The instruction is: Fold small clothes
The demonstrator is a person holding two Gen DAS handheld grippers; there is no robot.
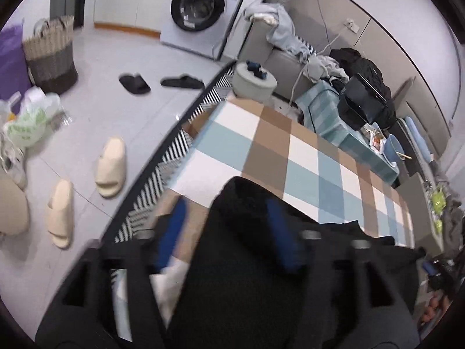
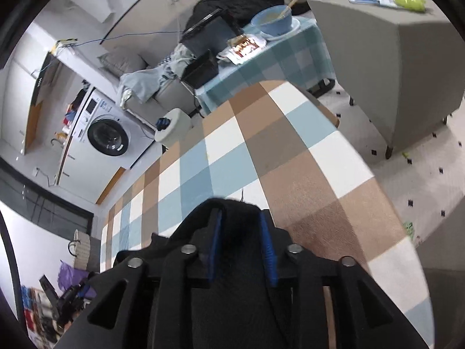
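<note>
A: Light's pretty even in both views, soft indoor stuff, no hard shadows on the checked cloth [image 1: 261, 148].

B: Yeah, but the left wrist view is smeared. The near blue pads [image 1: 171, 232] and the cream slippers [image 1: 112, 167] are streaky.

A: Right wrist view is sharper. Black garment [image 2: 232, 212] is just a dark blob, no detail.

B: Heavy fisheye bending, black corners. Faint glare on the washing machine [image 1: 200, 8] door.
</note>
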